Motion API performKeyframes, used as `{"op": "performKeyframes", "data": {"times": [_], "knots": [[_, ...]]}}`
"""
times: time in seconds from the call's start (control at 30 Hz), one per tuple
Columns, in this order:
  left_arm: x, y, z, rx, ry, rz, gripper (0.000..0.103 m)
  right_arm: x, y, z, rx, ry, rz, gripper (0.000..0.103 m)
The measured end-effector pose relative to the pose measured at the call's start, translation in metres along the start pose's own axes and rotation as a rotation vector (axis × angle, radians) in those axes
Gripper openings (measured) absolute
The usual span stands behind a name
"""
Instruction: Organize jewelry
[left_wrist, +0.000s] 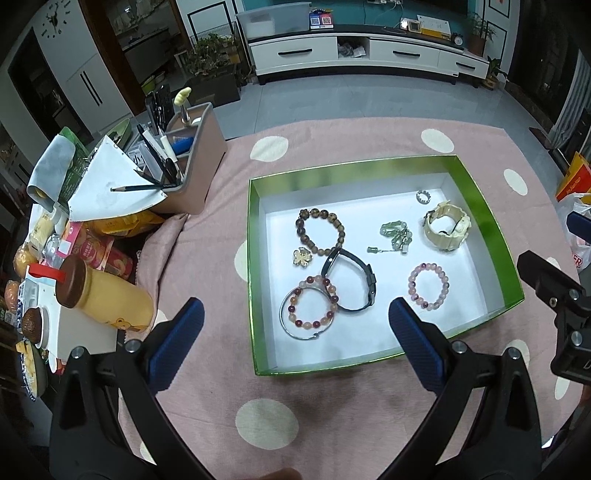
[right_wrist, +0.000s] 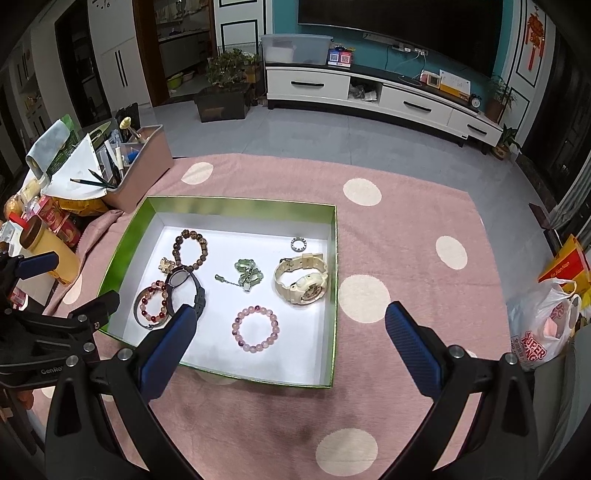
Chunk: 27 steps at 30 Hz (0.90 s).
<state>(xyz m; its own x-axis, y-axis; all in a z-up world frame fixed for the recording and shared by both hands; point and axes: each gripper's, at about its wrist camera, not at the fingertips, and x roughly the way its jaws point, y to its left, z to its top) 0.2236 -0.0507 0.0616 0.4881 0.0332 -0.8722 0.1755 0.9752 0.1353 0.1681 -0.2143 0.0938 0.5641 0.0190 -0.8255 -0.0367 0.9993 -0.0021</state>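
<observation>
A green box (left_wrist: 255, 295) (right_wrist: 334, 295) with a white floor sits on the pink dotted cloth. Inside lie a cream watch (left_wrist: 447, 229) (right_wrist: 301, 282), a black watch (left_wrist: 354, 280) (right_wrist: 186, 286), a brown bead bracelet (left_wrist: 319, 230) (right_wrist: 190, 249), a red and pink bead bracelet (left_wrist: 314, 304) (right_wrist: 153, 301), a pink bead bracelet (left_wrist: 428, 286) (right_wrist: 255, 328), a green jade piece (left_wrist: 395, 238) (right_wrist: 247, 275), a gold flower brooch (left_wrist: 302, 256) (right_wrist: 166, 265) and a small ring (left_wrist: 424, 195) (right_wrist: 298, 243). My left gripper (left_wrist: 295, 325) is open and empty above the box's near edge. My right gripper (right_wrist: 290, 328) is open and empty over the box's near right part.
A brown organizer (left_wrist: 192, 155) (right_wrist: 136, 166) with pens stands at the far left. A yellow bottle (left_wrist: 107, 295) (right_wrist: 48, 247), snack packets and papers crowd the left side. A plastic bag (right_wrist: 543, 328) lies at the right edge of the cloth.
</observation>
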Motion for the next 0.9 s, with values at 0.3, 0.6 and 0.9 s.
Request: {"op": "performKeyframes", "data": {"times": [0.3, 0.6, 0.9], "knots": [[0.0042, 0.0027, 0.0, -0.004, 0.008, 0.0, 0.101, 0.007, 0.0021, -0.0005, -0.002, 0.013, 0.001, 0.102], [0.0071, 0.0036, -0.0008, -0.007, 0.015, 0.004, 0.101, 0.0086, 0.003, -0.001, -0.001, 0.016, 0.003, 0.102], [0.007, 0.0034, -0.0006, -0.006, 0.017, 0.003, 0.101, 0.0098, 0.0023, -0.0019, 0.002, 0.016, 0.003, 0.102]]}}
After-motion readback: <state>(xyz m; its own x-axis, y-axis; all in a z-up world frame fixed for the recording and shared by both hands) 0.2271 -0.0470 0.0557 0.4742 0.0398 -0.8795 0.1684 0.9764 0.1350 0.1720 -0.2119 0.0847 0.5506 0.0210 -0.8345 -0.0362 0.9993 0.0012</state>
